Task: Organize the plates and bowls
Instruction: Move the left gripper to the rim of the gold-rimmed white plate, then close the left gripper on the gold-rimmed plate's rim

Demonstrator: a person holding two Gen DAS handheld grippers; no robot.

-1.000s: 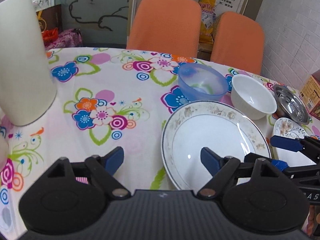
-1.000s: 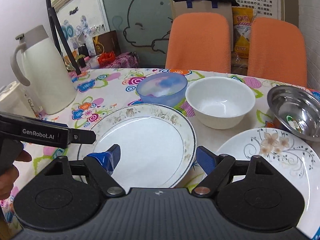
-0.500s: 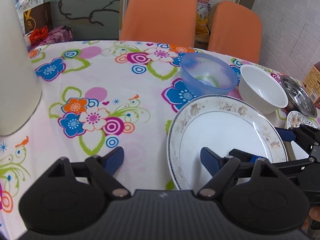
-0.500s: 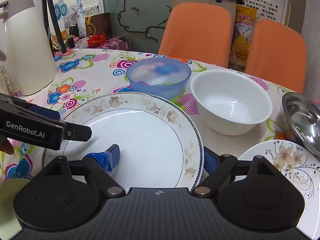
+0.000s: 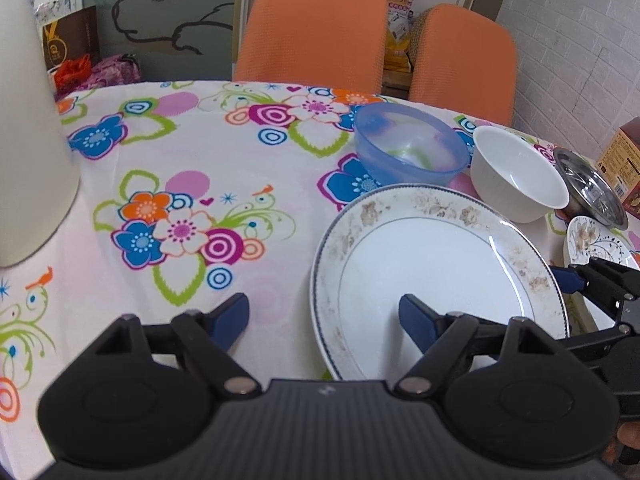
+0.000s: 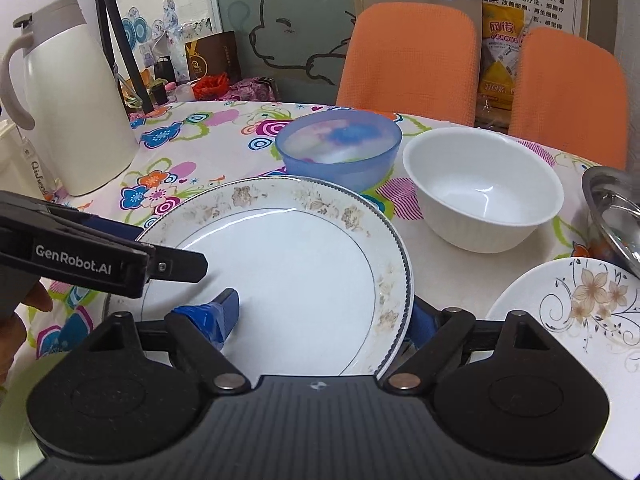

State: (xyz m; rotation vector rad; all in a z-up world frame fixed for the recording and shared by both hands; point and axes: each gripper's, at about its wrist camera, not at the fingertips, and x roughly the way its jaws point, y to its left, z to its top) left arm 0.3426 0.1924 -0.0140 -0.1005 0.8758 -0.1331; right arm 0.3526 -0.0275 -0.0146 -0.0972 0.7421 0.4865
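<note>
A large white plate with a brown floral rim (image 5: 436, 280) (image 6: 280, 272) lies on the flowered tablecloth. My left gripper (image 5: 324, 314) is open, its right finger over the plate's near-left part, its left finger over the cloth. My right gripper (image 6: 324, 316) is open and straddles the plate's right rim, left finger above the plate, right finger outside and below the rim. It also shows in the left wrist view (image 5: 600, 284). Behind the plate stand a blue plastic bowl (image 6: 338, 150), a white bowl (image 6: 484, 188) and a steel bowl (image 6: 616, 208). A smaller flower-patterned plate (image 6: 572, 316) lies at right.
A white thermos jug (image 6: 68, 96) stands at the left. Two orange chairs (image 6: 408, 52) stand behind the table. A brown box (image 5: 624, 168) sits at the far right edge. Bags and clutter sit at the back left.
Both grippers have moved forward toward the large plate. My right gripper's fingers now straddle its right rim, which looks slightly raised. Both stay open.
</note>
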